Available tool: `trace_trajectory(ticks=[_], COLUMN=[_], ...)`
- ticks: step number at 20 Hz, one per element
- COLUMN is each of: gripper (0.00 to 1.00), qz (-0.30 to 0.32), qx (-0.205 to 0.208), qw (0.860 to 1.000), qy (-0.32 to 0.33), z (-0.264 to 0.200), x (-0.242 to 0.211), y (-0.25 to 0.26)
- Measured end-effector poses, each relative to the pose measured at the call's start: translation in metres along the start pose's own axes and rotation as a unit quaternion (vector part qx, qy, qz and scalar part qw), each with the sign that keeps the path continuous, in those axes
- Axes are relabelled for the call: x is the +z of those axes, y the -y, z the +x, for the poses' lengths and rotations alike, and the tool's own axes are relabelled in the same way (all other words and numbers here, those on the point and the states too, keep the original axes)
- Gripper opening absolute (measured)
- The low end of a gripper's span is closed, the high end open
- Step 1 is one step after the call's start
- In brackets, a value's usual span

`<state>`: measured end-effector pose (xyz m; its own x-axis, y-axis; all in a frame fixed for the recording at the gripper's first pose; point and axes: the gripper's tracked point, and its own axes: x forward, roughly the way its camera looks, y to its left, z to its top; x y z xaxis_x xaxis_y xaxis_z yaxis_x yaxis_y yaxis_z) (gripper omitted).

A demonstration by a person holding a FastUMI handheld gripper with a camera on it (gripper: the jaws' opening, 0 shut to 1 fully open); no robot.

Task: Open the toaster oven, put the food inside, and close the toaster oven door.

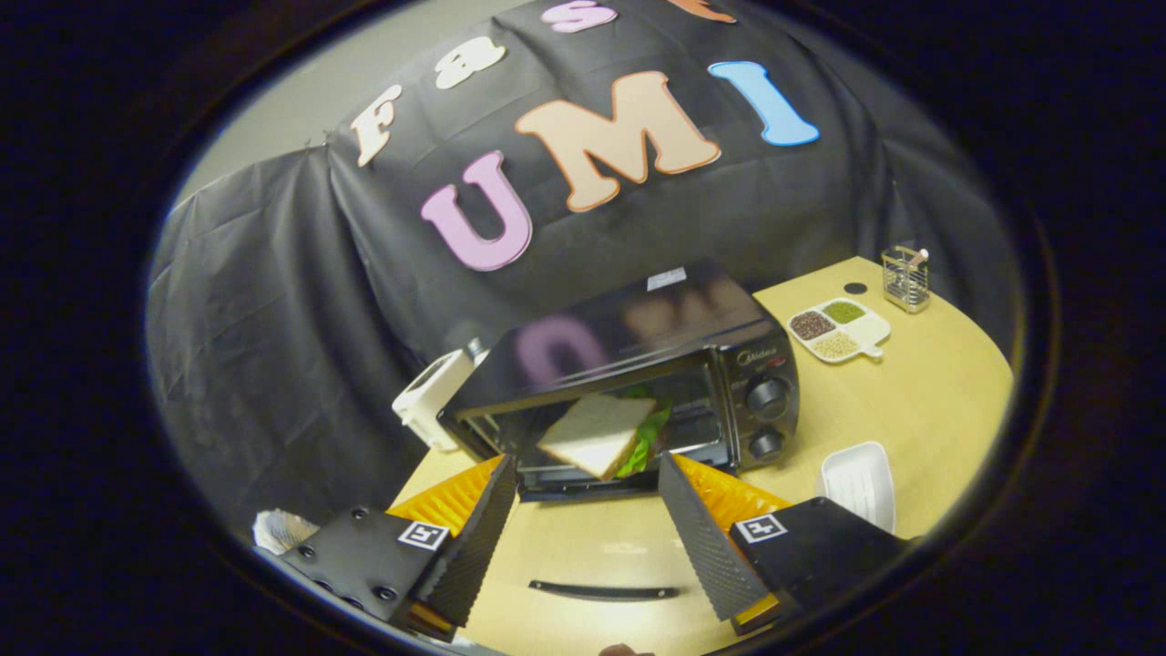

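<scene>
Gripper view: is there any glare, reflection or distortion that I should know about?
Gripper view: the glossy top of the toaster oven mirrors the wall behind it; the fisheye bends the table edge into a curve; the sandwich stays sharp beyond the open tool.

My fingers (583, 510) spread wide, nothing between them, bare desk (920, 401) below. Just ahead, toaster oven (638, 364) mouth open, but sandwich (597, 433) fills the middle. White tray (861, 483) beside my right finger; compartment dish (838, 330) beyond.
</scene>
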<state>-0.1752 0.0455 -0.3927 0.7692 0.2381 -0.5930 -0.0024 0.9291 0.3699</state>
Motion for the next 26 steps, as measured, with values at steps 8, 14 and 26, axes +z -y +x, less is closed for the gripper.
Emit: trace_trajectory(ticks=[8,14,26], gripper=[0.98,0.99,0.99], qz=[-0.075,-0.084,-0.082], qx=[0.009,-0.011,-0.049], qw=[0.987,0.962,0.948], qy=[-0.143,-0.259,-0.304], z=[-0.021,-0.034,-0.013], x=[-0.085,-0.15,-0.174], y=[0.007,0.027,0.058])
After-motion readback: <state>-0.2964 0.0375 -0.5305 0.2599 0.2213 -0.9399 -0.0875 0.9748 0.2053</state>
